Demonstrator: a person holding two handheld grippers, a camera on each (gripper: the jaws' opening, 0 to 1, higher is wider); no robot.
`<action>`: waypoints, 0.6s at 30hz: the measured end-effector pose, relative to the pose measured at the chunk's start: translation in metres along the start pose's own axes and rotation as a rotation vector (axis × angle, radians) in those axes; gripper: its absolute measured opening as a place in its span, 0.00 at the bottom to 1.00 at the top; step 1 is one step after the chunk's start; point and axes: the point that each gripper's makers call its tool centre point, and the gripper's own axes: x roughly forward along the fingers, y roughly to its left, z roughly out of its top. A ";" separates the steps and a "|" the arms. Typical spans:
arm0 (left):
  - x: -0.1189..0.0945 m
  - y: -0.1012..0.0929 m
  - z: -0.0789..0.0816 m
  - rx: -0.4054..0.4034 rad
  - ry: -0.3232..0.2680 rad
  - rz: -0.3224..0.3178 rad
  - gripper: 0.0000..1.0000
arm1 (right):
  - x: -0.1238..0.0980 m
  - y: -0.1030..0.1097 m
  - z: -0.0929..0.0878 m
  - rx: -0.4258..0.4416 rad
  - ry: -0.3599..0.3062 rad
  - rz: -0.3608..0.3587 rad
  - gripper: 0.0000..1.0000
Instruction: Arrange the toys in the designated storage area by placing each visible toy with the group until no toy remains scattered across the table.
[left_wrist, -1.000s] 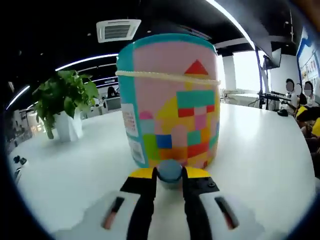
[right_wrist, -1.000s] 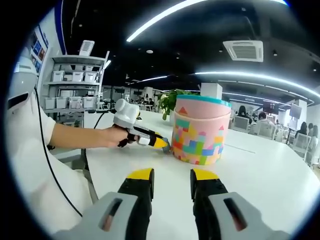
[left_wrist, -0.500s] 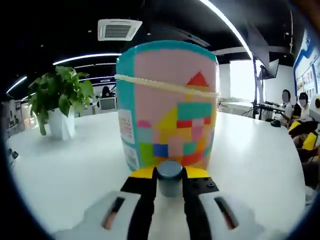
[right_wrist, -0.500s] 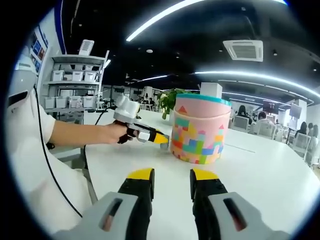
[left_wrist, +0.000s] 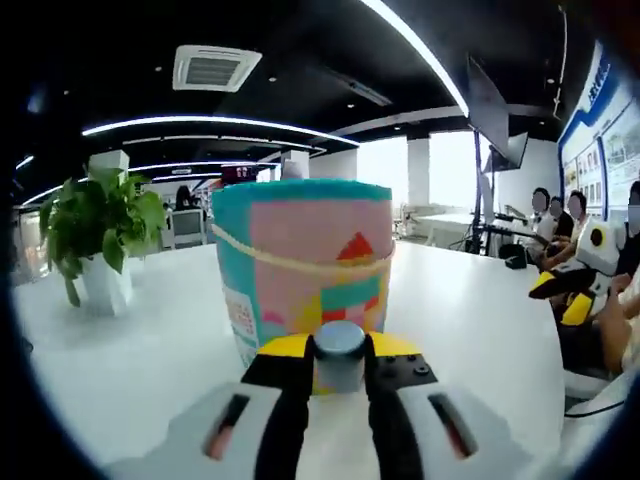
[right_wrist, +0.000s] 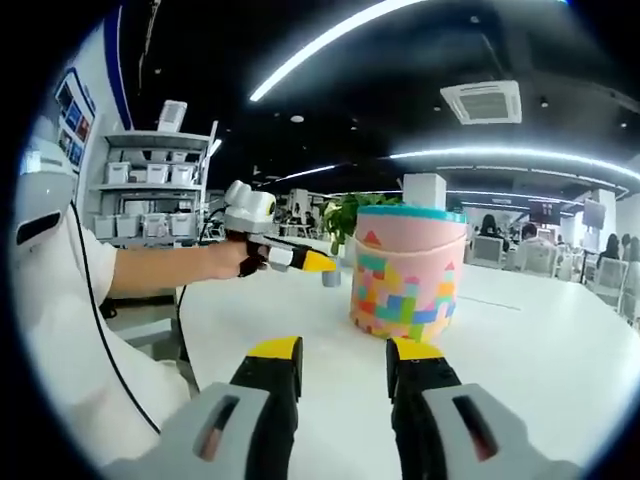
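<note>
The left gripper (left_wrist: 340, 352) grips a small blue-grey cylinder toy (left_wrist: 340, 355) just near of the patterned storage tub (left_wrist: 303, 265) on the white table (left_wrist: 470, 310). Raise the toy above the tub rim, centre it over the opening, then release. The right gripper (right_wrist: 345, 362) stays wide, empty, near.

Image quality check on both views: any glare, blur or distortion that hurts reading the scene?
Left gripper view: bright window behind the tub washes out the background; the grey cylinder between the jaws is sharp. Right gripper view: ceiling light strips bend strongly with the fisheye; the left gripper and the person's arm look slightly soft, white table evenly lit.
</note>
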 end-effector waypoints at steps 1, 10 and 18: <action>-0.002 -0.001 0.009 -0.004 -0.008 -0.025 0.20 | 0.000 0.000 -0.001 -0.001 0.004 0.000 0.33; -0.015 -0.001 0.086 -0.075 -0.119 -0.123 0.20 | -0.001 -0.001 -0.005 -0.024 0.019 -0.011 0.30; -0.010 0.012 0.125 -0.098 -0.123 -0.138 0.20 | 0.000 0.000 -0.004 -0.016 0.009 -0.005 0.30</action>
